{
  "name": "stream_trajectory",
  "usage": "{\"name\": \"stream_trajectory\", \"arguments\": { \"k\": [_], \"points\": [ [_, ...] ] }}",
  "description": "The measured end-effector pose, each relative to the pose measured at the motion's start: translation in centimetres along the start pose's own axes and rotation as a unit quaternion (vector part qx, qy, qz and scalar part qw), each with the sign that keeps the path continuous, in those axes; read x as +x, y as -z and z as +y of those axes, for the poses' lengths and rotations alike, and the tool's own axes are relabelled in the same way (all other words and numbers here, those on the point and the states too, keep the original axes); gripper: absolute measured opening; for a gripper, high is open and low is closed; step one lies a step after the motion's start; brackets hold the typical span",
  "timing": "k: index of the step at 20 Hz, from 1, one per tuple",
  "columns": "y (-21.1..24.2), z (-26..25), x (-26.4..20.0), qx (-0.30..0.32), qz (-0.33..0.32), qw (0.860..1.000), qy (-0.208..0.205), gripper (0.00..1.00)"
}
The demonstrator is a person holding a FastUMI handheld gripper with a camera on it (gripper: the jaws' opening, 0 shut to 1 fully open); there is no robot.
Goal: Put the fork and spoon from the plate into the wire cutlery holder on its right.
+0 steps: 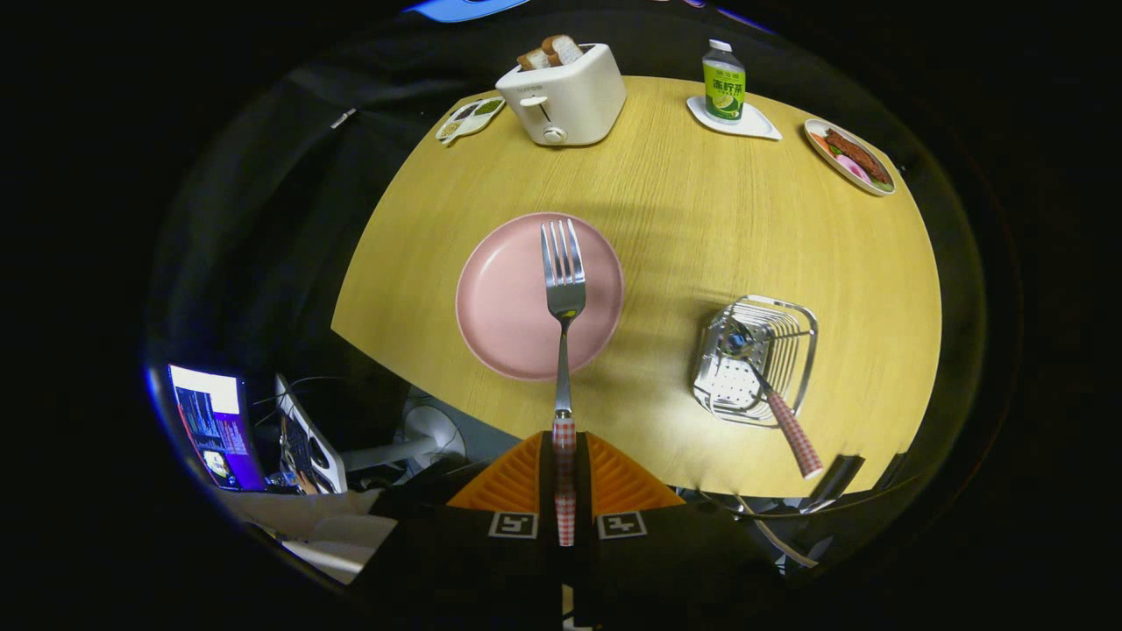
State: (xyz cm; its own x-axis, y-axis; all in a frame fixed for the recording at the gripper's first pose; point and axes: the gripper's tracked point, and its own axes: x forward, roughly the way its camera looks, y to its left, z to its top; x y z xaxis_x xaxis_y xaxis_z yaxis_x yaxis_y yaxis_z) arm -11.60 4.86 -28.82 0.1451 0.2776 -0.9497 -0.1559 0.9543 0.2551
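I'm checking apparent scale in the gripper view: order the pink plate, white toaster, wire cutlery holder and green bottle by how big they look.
1. Round pink plate
2. White toaster and wire cutlery holder: look alike, unranked
3. Green-labelled bottle
The toaster and bottle are farther off, so true sizes are unsure.

Gripper camera is looking steeply down from well above the round yellow wooden table (701, 228), facing forward along its fingers.

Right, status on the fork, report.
Tongs shut on fork handle, fork up over pink plate. Spoon already in wire holder. Path right to holder looks clear.
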Motion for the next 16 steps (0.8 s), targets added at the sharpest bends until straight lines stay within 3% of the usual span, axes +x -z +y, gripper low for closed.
{"name": "stream_trajectory", "arguments": {
  "k": [5, 9, 16],
  "points": [
    [1.6, -6.3, -4.8, -0.026, 0.058, 0.997, 0.043, 0.10],
    [2.8, -9.9, -6.1, -0.010, 0.131, 0.990, 0.046, 0.10],
    [2.6, -12.2, -4.6, -0.002, 0.279, 0.960, 0.036, 0.10]
  ]
}}
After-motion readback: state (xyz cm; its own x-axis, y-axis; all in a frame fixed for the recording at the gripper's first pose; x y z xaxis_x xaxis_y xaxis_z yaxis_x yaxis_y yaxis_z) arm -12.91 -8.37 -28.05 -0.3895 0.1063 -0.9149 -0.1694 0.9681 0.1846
